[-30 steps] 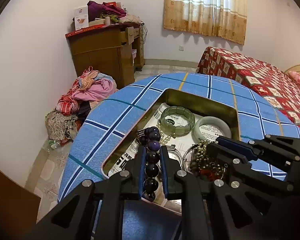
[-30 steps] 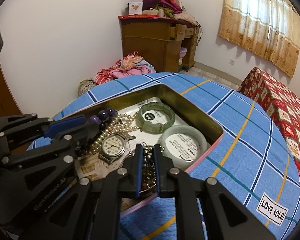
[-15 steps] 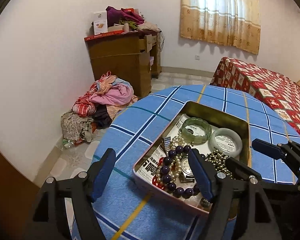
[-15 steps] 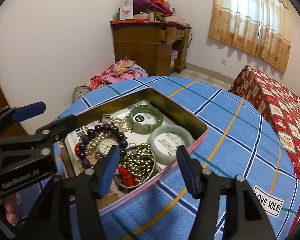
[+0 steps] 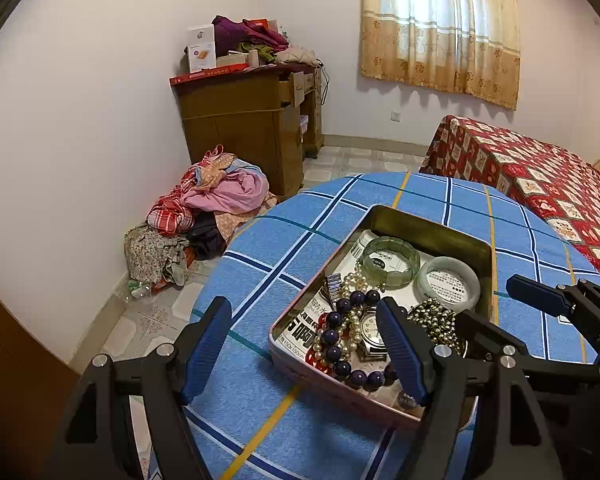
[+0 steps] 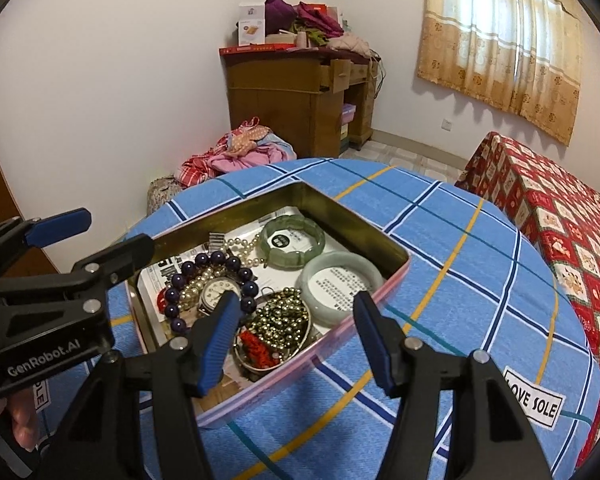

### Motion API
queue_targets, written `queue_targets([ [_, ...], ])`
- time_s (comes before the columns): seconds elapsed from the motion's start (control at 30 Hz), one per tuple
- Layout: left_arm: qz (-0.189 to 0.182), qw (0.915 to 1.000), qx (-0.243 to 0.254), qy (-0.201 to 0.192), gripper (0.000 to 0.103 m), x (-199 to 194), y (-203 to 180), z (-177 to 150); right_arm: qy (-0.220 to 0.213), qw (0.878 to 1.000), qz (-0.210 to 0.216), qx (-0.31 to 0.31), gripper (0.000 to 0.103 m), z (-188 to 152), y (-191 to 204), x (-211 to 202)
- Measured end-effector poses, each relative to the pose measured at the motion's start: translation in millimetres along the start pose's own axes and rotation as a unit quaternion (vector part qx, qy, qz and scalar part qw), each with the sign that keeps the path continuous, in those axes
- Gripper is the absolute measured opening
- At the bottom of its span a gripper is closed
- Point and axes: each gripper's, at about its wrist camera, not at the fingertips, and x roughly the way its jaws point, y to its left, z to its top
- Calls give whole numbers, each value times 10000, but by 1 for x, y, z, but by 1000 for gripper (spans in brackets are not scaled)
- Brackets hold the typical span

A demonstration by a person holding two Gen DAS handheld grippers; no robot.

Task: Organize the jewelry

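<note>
An open metal tin (image 5: 432, 220) (image 6: 340, 208) on the blue checked table holds the jewelry. Inside lie a purple bead bracelet (image 5: 332, 336) (image 6: 220, 258), a watch (image 5: 370, 328) (image 6: 216, 292), a pearl string (image 5: 354, 280), a green bracelet (image 5: 392, 258) (image 6: 292, 240), a pale jade bangle (image 5: 452, 262) (image 6: 342, 257), a gold bead chain (image 5: 436, 320) (image 6: 284, 316) and a red piece (image 6: 256, 346). My left gripper (image 5: 303, 306) (image 6: 116, 228) hangs open over the tin's near left corner, holding nothing. My right gripper (image 6: 296, 298) (image 5: 488, 300) is open above the near rim, also holding nothing.
The round table's cloth (image 5: 300, 248) carries a "LOVE SOLE" label (image 6: 534, 398) at the near right. A red patterned bed (image 6: 560, 216) stands to the right. A wooden desk (image 5: 252, 128) and a heap of clothes (image 5: 220, 196) are by the far wall.
Both grippers went from shut to open. The left let go of the purple bead bracelet, the right the gold bead chain; both now lie in the tin. Both grippers drew back and up.
</note>
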Motion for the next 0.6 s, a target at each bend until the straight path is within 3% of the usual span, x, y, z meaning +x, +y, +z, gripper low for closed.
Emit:
queue_targets([
  [0.6,0,10000,-27,22,75,-3,2,0,6,10000,12,5,62,0,0,-1],
])
